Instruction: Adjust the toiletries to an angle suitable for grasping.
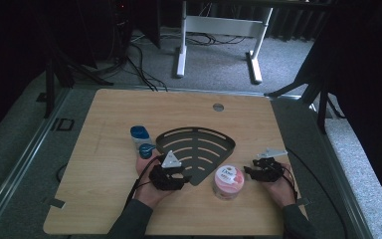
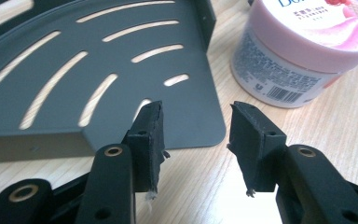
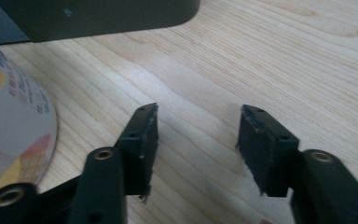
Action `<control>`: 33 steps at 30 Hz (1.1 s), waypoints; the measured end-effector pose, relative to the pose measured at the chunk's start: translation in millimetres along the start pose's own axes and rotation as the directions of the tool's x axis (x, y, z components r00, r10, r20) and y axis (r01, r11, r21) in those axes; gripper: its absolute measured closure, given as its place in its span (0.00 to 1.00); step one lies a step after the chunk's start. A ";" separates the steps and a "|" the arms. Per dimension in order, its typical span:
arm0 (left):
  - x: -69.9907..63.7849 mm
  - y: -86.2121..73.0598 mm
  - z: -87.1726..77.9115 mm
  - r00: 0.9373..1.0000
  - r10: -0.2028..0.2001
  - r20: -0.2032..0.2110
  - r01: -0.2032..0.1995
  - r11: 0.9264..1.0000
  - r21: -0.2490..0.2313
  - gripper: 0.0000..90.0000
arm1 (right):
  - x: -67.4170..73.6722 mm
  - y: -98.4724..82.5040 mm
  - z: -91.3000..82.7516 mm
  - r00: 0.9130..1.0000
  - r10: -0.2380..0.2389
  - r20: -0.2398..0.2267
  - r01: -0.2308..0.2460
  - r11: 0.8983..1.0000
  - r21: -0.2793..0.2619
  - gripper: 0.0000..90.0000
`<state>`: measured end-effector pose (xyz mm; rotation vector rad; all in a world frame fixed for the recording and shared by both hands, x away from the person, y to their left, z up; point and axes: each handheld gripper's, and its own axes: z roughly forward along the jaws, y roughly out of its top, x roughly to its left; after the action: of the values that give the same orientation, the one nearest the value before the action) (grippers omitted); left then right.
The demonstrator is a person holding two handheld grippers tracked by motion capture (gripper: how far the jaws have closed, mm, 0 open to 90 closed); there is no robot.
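Observation:
A dark grey fan-shaped shelf (image 1: 195, 149) with curved slots lies flat at the table's middle. A pink tub (image 1: 229, 181) with a white label stands just off its near corner. My left gripper (image 1: 185, 178) sits to the left of the tub, its jaws open and bare. In the left gripper view the gripper (image 2: 196, 116) points at the shelf's (image 2: 74, 70) rounded corner, with the tub (image 2: 303, 51) beyond to the right. My right gripper (image 1: 247, 172) is to the right of the tub. In the right gripper view the gripper (image 3: 198, 119) is open over bare wood, with the tub (image 3: 14, 126) at the left.
A blue and white container (image 1: 142, 140) lies on the table (image 1: 104, 199) by the shelf's left side, just beyond my left hand. A round cable hole (image 1: 218, 107) sits near the table's far edge. A white desk frame (image 1: 219, 30) stands on the carpet beyond.

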<state>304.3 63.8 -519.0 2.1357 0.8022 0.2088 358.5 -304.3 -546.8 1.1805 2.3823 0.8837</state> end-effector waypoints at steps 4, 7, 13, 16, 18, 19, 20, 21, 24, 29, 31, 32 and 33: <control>-1.3 2.2 5.6 1.000 0.017 0.020 -0.017 1.000 0.002 0.59 | -1.4 -4.9 -1.7 1.000 0.002 -0.016 -0.002 1.000 -0.011 0.44; -2.5 3.2 8.4 0.999 0.029 0.028 -0.029 1.000 0.005 0.57 | -1.3 -6.6 -3.2 1.000 -0.006 -0.026 0.006 1.000 -0.013 0.47; -8.6 3.1 16.1 0.997 0.069 0.036 -0.071 0.997 0.039 0.58 | 10.9 -14.1 -10.9 0.991 -0.082 -0.106 0.077 0.996 -0.048 0.68; -13.8 3.0 18.7 0.996 0.083 0.042 -0.085 0.995 0.043 0.67 | 17.3 -12.9 -13.7 0.986 -0.107 -0.130 0.101 0.994 -0.051 0.83; -17.2 3.1 21.2 0.995 0.090 0.044 -0.092 0.995 0.043 0.73 | 22.0 -12.6 -15.0 0.982 -0.112 -0.149 0.106 0.993 -0.051 0.92; -18.4 3.1 22.5 0.994 0.094 0.046 -0.097 0.994 0.050 0.76 | 24.2 -12.7 -15.3 0.983 -0.111 -0.147 0.105 0.993 -0.047 0.97; -19.4 3.0 23.9 0.994 0.100 0.046 -0.102 0.993 0.054 0.78 | 26.0 -12.8 -15.4 0.982 -0.115 -0.150 0.110 0.993 -0.042 0.99; -20.5 2.7 25.1 0.994 0.100 0.046 -0.103 0.993 0.056 0.80 | 27.8 -13.1 -15.9 0.980 -0.117 -0.160 0.111 0.993 -0.045 1.00; -22.6 1.2 26.7 0.993 0.107 0.046 -0.110 0.992 0.067 0.84 | 32.7 -13.8 -18.2 0.975 -0.118 -0.186 0.110 0.993 -0.052 1.00; -22.9 -1.9 26.4 0.993 0.109 0.035 -0.111 0.991 0.075 0.82 | 36.8 -14.7 -21.0 0.969 -0.116 -0.217 0.102 0.992 -0.074 1.00; -21.6 -2.8 25.3 0.993 0.114 0.026 -0.115 0.990 0.081 0.81 | 37.0 -14.1 -20.9 0.969 -0.110 -0.221 0.095 0.992 -0.078 1.00; -21.5 -3.5 25.4 0.993 0.117 0.014 -0.117 0.990 0.084 0.81 | 36.9 -14.0 -20.8 0.969 -0.109 -0.221 0.094 0.992 -0.079 1.00; -20.7 -4.1 25.5 0.993 0.122 0.002 -0.121 0.988 0.094 0.81 | 36.7 -14.0 -20.4 0.969 -0.105 -0.224 0.089 0.993 -0.080 1.00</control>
<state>296.5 36.5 -536.1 2.2762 0.6965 0.2429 317.3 -289.2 -541.7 0.9729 2.5398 1.1133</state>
